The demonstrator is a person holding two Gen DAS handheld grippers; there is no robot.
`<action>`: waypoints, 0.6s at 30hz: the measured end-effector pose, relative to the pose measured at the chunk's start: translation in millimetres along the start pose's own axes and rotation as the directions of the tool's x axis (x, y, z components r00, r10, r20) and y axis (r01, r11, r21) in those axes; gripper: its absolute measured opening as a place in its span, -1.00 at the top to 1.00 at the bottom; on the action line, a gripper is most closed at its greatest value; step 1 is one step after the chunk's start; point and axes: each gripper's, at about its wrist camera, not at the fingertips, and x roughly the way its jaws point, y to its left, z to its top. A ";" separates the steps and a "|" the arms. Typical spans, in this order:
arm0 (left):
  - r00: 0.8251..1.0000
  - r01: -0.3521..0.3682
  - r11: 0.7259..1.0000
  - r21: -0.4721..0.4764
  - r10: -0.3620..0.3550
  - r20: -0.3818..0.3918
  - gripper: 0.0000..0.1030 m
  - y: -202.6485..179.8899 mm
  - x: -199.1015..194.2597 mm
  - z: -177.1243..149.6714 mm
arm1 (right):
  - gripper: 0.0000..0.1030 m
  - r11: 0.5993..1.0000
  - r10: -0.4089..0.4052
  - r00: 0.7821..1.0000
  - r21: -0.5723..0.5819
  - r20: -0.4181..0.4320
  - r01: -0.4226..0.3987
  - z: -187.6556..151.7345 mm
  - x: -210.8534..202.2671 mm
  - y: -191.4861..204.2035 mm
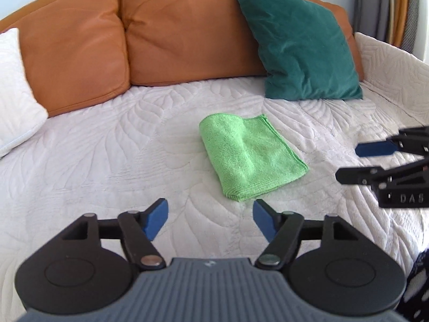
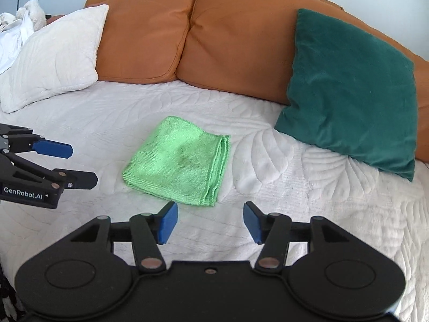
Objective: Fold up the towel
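A bright green towel [image 1: 248,154] lies folded into a small rectangle on the white quilted bed cover [image 1: 107,161]; it also shows in the right wrist view [image 2: 179,162], with its stacked edges on the right side. My left gripper [image 1: 210,218] is open and empty, just short of the towel's near edge. My right gripper [image 2: 210,221] is open and empty, just short of the towel's near right corner. Each gripper shows in the other's view, the right one [image 1: 351,162] to the towel's right and the left one [image 2: 81,165] to its left, both apart from it.
Two orange back cushions [image 1: 150,35] line the far side. A dark green pillow [image 1: 300,45] leans at the back right, close behind the towel. A white pillow [image 2: 51,56] sits at the back left. White quilted cover [image 2: 295,187] surrounds the towel.
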 end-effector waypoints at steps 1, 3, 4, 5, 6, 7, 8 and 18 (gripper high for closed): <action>1.000 0.007 1.000 -0.002 -0.007 -0.006 -0.47 -7.2 -1.1 -0.6 | -0.07 1.000 -0.008 1.000 -0.005 -0.004 0.008 -0.6 -1.5 5.2; 1.000 0.011 1.000 -0.010 -0.011 -0.011 -0.48 -17.4 -2.0 -1.5 | -0.07 1.000 -0.024 1.000 -0.008 -0.019 0.024 -0.9 -1.3 13.5; 1.000 0.002 1.000 -0.010 -0.003 -0.014 -0.49 -21.6 -1.8 -1.6 | -0.06 1.000 -0.020 1.000 -0.007 -0.022 0.020 -1.5 -1.9 16.7; 1.000 -0.007 1.000 -0.005 0.007 -0.010 -0.50 -22.3 -2.8 -0.9 | -0.08 1.000 -0.025 1.000 -0.003 -0.016 0.025 -1.4 -2.9 16.8; 1.000 -0.016 1.000 -0.001 0.016 -0.007 -0.50 -23.0 -3.7 -0.1 | -0.08 1.000 -0.006 1.000 0.018 0.001 0.006 1.1 -4.8 12.3; 1.000 -0.025 1.000 0.002 0.025 -0.003 -0.50 -23.2 -5.0 0.6 | -0.08 0.999 0.014 1.000 0.041 0.021 -0.015 3.9 -6.8 7.3; 1.000 -0.028 1.000 -0.009 0.028 0.001 -0.51 -20.0 -7.7 1.3 | -0.08 0.996 0.048 0.998 0.071 0.043 -0.051 8.7 -8.0 0.1; 0.997 -0.071 0.990 -0.120 0.072 0.011 -0.60 16.9 -46.4 -9.6 | -0.02 0.991 0.110 0.993 -0.080 0.035 -0.107 78.1 104.8 13.3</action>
